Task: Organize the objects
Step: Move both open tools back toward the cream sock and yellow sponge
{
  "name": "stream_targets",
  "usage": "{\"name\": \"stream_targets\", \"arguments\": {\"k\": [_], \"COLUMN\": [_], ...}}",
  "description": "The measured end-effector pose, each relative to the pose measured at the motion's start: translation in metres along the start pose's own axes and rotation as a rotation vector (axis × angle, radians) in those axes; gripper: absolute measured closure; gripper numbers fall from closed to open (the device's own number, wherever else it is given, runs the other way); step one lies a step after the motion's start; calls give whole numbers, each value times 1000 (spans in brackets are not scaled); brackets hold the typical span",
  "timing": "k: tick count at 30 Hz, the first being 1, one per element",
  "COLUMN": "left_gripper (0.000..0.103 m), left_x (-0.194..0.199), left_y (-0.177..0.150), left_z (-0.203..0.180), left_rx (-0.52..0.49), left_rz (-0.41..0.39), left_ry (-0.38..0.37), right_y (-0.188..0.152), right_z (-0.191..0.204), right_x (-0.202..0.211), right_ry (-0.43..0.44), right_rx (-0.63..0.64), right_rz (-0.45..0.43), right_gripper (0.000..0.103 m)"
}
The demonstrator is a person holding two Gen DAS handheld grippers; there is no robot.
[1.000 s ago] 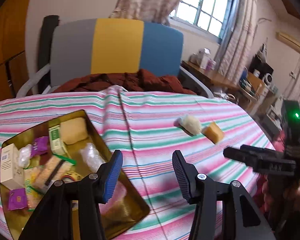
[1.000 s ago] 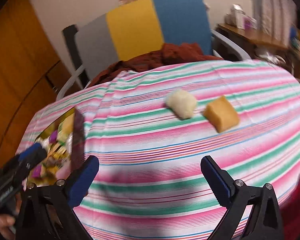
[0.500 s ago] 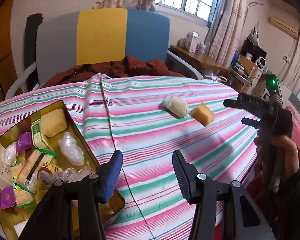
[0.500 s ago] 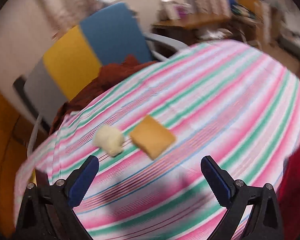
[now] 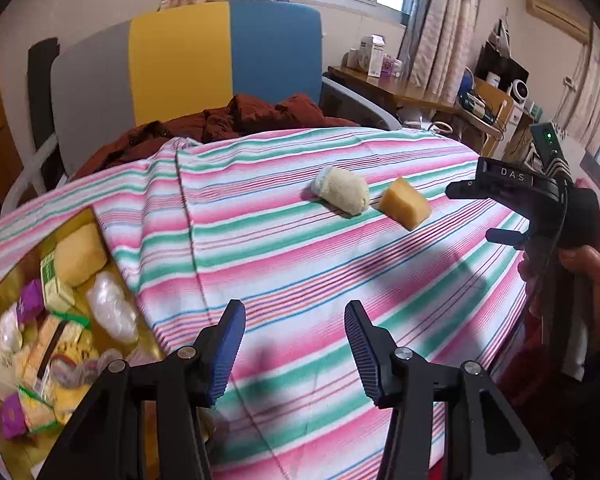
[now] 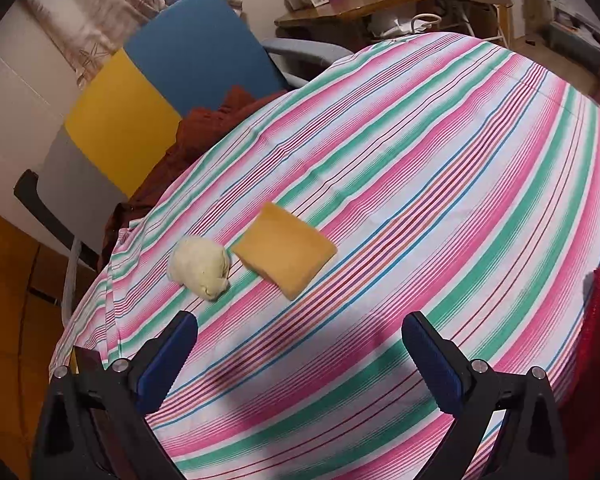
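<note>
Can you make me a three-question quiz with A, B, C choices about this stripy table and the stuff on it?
1. Where is the gold tray?
A. On the table's left side
B. On the chair
C. On the floor

2. How many things lie loose on the striped cloth?
A. One
B. Two
C. Five

3. How is the right gripper?
A. Shut on the sponge
B. Shut on nothing
C. Open and holding nothing

Answers: 1 A, it shows at the left by the left gripper. 2 B, only the cream bundle and the orange sponge. 3 C, its jaws stand wide apart.
</note>
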State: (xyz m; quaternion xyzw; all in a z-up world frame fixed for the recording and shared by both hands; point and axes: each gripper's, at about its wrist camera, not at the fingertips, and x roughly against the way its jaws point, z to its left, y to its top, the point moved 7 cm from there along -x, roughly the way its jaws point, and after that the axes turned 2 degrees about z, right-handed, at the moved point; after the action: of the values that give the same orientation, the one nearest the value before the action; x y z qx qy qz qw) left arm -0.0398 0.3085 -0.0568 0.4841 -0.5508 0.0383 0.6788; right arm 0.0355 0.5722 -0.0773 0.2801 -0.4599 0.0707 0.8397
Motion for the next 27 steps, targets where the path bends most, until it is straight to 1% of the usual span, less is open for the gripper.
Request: {"name": "stream_targets", "arguments": {"k": [6,15,27], "left_gripper": [51,51,51], "left_x": [-9,-25,-52], "left_y": [10,13,24], "left_z": [-14,-24,-39], "left_rx": [-57,-87,-116], "left_rz": [-1,26,66], "left_ry": [48,43,33], "right_y": [-2,-4,-2], "right_z": [3,7,4], "right_x": [-3,-5,-3], "right_ry": [9,24,76], "right_rx": [17,29,-32], "right_rz": [9,24,24], "right_gripper": [0,0,0]}}
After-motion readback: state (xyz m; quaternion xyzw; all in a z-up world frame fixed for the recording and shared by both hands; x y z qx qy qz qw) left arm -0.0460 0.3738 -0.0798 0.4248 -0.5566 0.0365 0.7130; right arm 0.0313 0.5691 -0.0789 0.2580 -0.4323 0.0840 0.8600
